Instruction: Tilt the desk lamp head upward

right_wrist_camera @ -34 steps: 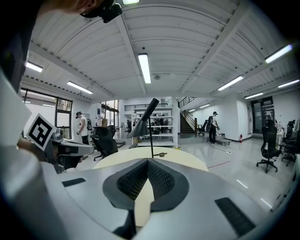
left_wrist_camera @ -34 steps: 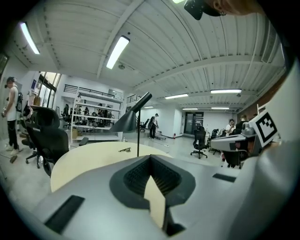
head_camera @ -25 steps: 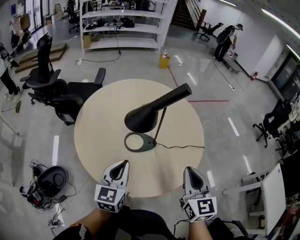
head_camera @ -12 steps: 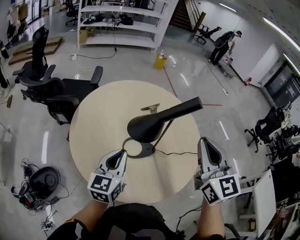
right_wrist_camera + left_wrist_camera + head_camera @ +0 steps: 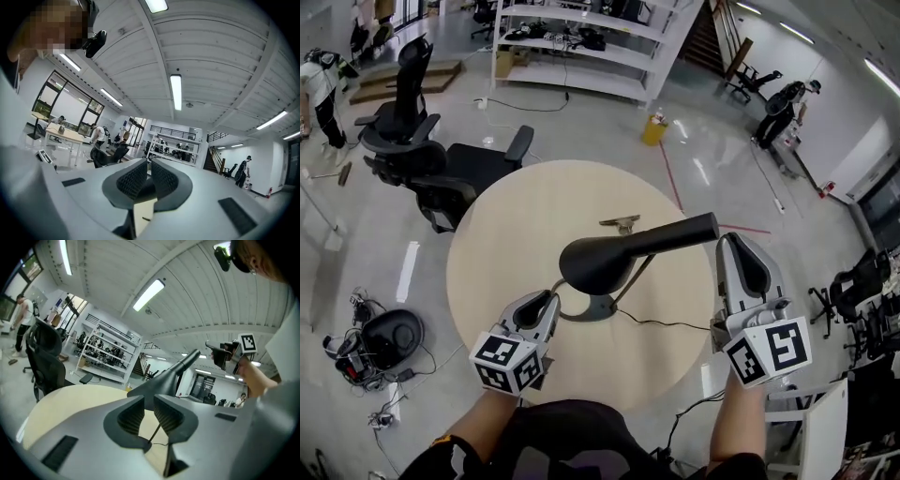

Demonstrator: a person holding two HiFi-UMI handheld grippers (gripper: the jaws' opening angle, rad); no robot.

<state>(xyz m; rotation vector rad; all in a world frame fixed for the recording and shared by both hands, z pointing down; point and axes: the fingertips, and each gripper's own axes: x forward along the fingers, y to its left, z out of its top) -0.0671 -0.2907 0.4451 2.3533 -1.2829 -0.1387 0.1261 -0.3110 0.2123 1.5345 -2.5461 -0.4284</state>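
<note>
Barely parted jaws could slip off the desk lamp head point(image 5: 598, 264), or a push could tip the lamp base point(image 5: 592, 307). Beside the base, the left hand-held gripper point(image 5: 544, 304) is opening, empty; the right hand-held gripper point(image 5: 738, 244), farther right, is pressed together. Above the base, the head faces down-left, long axis rising rightward.

Lamp base point(image 5: 596, 307) half hidden under lamp head point(image 5: 605, 261), small table object point(image 5: 621, 223) unidentifiable

Room was bright, lit evenly by ceiling strip lights point(image 5: 176, 91). Glare streaks lay on the glossy floor point(image 5: 703, 173). All views showed fisheye bending and dark vignetted corners. Shadows were soft.
</note>
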